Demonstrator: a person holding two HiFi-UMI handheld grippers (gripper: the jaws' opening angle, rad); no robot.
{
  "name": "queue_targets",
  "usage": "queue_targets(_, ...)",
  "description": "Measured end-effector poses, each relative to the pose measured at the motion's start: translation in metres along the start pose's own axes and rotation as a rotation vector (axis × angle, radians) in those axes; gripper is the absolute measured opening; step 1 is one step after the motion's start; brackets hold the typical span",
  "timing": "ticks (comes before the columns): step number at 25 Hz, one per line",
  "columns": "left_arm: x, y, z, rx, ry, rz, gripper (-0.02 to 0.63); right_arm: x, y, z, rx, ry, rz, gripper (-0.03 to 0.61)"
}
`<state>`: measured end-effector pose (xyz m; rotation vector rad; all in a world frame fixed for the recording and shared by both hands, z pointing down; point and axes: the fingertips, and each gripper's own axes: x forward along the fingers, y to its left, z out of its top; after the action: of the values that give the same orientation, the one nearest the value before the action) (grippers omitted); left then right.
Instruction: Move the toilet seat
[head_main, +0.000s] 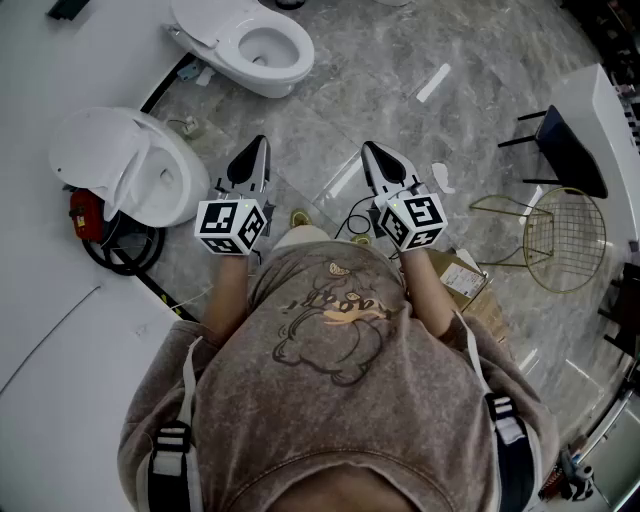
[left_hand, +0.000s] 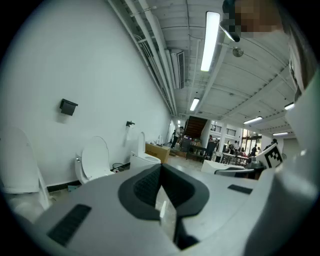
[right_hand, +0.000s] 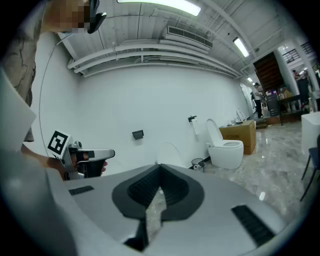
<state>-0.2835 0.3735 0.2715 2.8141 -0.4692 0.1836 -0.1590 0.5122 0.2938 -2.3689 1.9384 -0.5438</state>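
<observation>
1. Ahead: open marble floor (head_main: 340, 110), free to pass.
2. Left: near toilet (head_main: 170, 185), lid up, black hose (head_main: 118, 268) coiled at its base; far toilet (head_main: 250, 45) beyond.
3. Right: wire chair (head_main: 560, 240), black stool (head_main: 570, 150), cardboard box (head_main: 465, 285) close by.

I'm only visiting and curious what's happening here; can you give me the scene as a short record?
Left gripper: shut, empty
Right gripper: shut, empty
Near toilet: left of the grippers, lid raised, untouched
Far toilet: ahead, lid raised
Right side: wire chair, box
</observation>
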Motion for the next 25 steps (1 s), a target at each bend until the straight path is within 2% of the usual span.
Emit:
queue_targets(11, -0.003, 0.025, 0.001, -0.008, -0.002, -0.039, 0.008, 0.022, 0.013, 0.001, -0.007, -0.018, 0.005, -0.002)
queue_targets(25, 0.030, 0.056, 0.010, -0.009, -0.019, -0.058, 0.008, 0.074, 0.003, 0.003, -0.010, -0.002, -0.006, -0.002)
